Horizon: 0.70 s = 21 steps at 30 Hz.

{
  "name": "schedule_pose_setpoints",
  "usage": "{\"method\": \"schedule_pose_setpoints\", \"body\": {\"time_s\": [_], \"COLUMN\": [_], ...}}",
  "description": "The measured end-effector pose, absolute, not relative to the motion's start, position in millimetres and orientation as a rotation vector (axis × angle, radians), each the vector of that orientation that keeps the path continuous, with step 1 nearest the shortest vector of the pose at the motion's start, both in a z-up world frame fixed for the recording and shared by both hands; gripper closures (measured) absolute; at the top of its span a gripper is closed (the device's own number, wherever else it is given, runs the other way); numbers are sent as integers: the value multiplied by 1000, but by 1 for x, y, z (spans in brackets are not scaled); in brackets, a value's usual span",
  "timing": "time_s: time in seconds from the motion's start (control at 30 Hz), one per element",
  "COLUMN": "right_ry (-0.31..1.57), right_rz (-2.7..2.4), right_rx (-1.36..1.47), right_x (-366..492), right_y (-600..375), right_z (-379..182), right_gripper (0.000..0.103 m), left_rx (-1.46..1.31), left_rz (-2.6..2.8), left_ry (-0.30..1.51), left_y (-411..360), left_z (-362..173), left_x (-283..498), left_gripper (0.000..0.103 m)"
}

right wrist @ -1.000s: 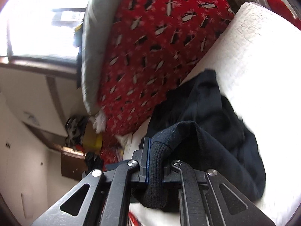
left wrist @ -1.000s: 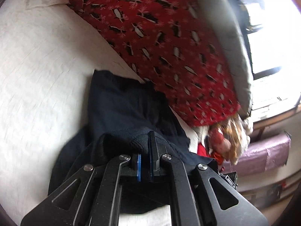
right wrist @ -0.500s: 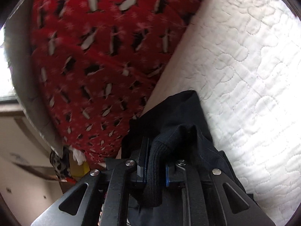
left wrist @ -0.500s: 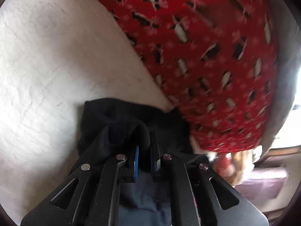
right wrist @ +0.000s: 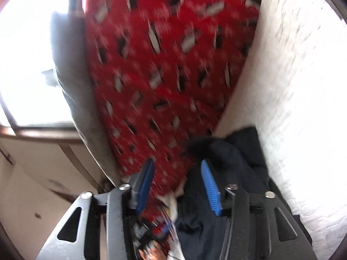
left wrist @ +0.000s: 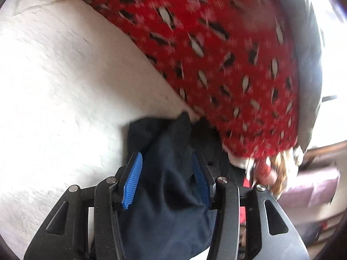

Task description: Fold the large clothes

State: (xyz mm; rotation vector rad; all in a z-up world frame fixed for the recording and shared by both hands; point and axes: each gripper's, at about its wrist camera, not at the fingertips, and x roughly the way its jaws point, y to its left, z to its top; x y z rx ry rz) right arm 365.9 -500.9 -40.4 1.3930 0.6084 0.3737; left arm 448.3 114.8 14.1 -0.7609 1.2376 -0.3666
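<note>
White quilted mattress (left wrist: pixel 65 82) on the left, red penguin-print blanket (left wrist: pixel 227 54) heaped alongside, both pretty blurry. Left gripper (left wrist: pixel 167 177) spread wide over the dark navy garment (left wrist: pixel 171 205), which sits bunched on the mattress right against the blanket. Right gripper (right wrist: pixel 176 184) gaping too, gripping nothing, garment just beside it.

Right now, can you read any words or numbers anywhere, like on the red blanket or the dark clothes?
None: no words, numbers or labels can be read in either view.
Red blanket: only blurred black-and-white shapes, no letters.
Dark garment: plain, no tag or print showing.
White quilt: stitching only.
Left claw and right claw: no markings visible.
</note>
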Motion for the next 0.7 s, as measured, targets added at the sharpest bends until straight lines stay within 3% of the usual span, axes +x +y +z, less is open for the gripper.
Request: {"method": "schedule_pose_setpoints", "body": {"time_s": [0.07,0.23,0.3,0.33,0.37,0.4,0.43,0.6,0.7], "right_ry": [631,841,888,917,938,925,916,707,969], "right_rz": [300,84,43,36,42,80,90,96,-20], "right_rx": [1319,814,696,659,630,607,567,657,661], "right_x": [364,386,399,405,411,414,416,405,425], "right_y": [-503,-462,-448,-440,-432,-423,-416,-430,-435], "right_z": [-35,-21,-26,-30,-34,-34,-30,-8,-58], "right_gripper": [43,41,41,42,54,68,97,98,96], "left_rx": [-721,-536,-487,-449,-418,-375,-370,-518,-702], "left_rz": [-406,-370,-342,-337,-331,-321,-312,-181,-162], "left_ry": [1263,1286,1290,1271,1249,1219,1201,1166,1191], "left_y": [101,66,55,50,48,46,48,89,117], "left_z": [12,9,5,6,10,13,15,-3,-28], "left_x": [450,458,459,458,456,455,456,461,458], "left_gripper": [53,41,42,47,76,92,98,98,98]}}
